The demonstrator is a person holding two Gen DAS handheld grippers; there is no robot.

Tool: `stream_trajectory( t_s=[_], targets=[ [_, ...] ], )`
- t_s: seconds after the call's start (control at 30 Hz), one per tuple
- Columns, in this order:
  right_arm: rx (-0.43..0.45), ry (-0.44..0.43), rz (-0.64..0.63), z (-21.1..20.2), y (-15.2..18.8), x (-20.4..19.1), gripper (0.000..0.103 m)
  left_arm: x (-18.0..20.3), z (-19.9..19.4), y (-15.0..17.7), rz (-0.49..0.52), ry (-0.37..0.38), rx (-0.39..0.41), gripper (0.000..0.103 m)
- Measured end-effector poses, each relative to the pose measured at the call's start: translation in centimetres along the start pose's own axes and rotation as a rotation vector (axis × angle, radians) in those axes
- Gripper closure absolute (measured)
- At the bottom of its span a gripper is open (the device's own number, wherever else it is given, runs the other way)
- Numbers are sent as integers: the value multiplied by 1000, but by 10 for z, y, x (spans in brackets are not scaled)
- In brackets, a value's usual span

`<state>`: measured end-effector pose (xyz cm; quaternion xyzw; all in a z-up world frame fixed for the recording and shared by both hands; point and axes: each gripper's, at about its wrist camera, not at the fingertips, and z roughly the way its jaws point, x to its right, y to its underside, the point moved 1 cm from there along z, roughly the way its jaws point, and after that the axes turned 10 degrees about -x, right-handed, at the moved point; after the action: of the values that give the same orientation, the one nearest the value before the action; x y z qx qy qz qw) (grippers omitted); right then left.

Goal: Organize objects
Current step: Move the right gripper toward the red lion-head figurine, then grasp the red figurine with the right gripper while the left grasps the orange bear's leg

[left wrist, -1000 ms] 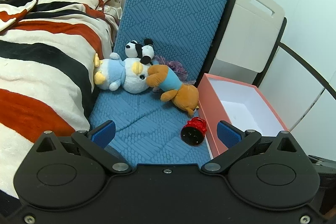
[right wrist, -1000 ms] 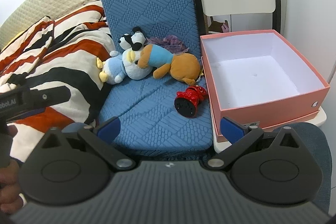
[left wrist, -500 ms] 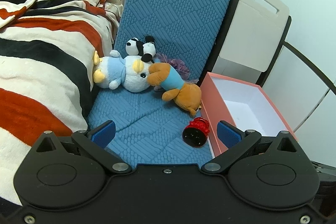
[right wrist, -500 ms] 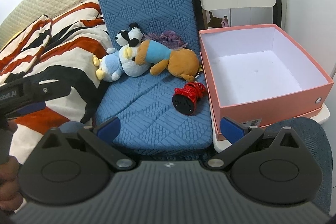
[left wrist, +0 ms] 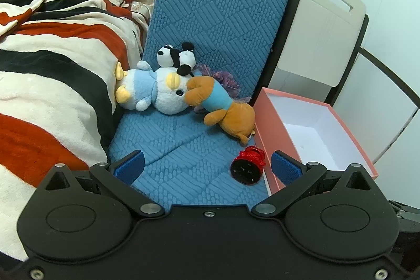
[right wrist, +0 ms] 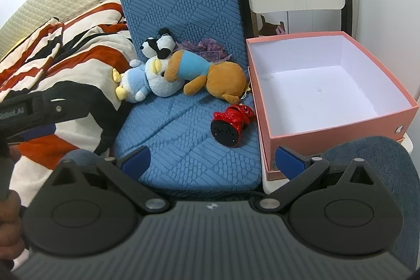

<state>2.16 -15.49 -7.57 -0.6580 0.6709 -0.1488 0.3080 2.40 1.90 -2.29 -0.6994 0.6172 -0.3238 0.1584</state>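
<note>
Both tools, left (left wrist: 207,166) and right (right wrist: 213,158), are hanging apart and empty; the brown plush (right wrist: 215,78) is looking soft and light, squeezable at its belly.

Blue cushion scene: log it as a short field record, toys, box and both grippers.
surface: blue textured seat cushion
toys: black-and-white plush panda, light blue plush penguin, brown plush dog in blue shirt, shiny red toy with black base
container: open pink cardboard box, empty
left gripper: open, holding nothing
right gripper: open, holding nothing
</note>
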Motion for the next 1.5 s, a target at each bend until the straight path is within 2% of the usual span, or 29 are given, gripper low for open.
stream_trajectory(
  t_s=[0.3,0.7,0.93,1.13,1.33,1.43,1.5],
  targets=[
    [-9,5,-8,8,3,7,0,1,9,-3,-1,-18,-5,0],
    [0,9,-39,38,5,3,0,-2,37,-19,-7,-49,-1,0],
    [11,3,-69,58,-7,-5,0,-1,62,-34,3,-58,-10,0],
    [47,-12,-104,57,-27,-15,0,-1,74,-53,4,-69,-1,0],
    [61,1,-135,73,-34,-23,0,-6,93,-75,-10,-48,4,0],
    [48,-1,-163,93,-37,-26,9,-1,107,-83,8,-116,6,0],
    [46,3,-173,105,-40,-28,10,1,116,-88,25,-106,18,0]
  ],
)
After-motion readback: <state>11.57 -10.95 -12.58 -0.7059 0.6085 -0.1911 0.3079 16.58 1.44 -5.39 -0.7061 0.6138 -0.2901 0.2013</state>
